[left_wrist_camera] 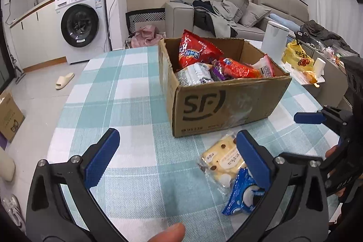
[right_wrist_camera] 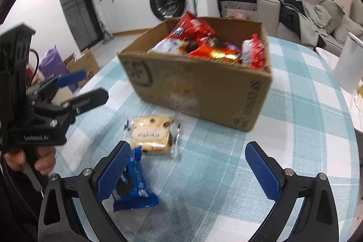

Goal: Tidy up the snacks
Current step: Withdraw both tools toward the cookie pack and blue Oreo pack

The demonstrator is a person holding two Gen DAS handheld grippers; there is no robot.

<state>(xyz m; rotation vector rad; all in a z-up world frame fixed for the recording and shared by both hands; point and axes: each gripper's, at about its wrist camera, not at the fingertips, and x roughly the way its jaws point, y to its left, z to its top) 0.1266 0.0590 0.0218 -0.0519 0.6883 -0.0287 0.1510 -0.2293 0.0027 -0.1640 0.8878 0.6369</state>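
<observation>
Both tongs gape wide, gripping nothing: left tongs, right tongs. On the checked desk, just before the packet-crammed cardboard box, lie a clear-wrapped yellow cake and, touching it, a blue cookie pack.

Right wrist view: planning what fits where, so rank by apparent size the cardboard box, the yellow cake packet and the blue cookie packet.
1. Cardboard box, clearly largest.
2–3. Yellow cake packet and blue cookie packet look alike; the cookie packet lies nearer and partly hidden, so unranked.
</observation>
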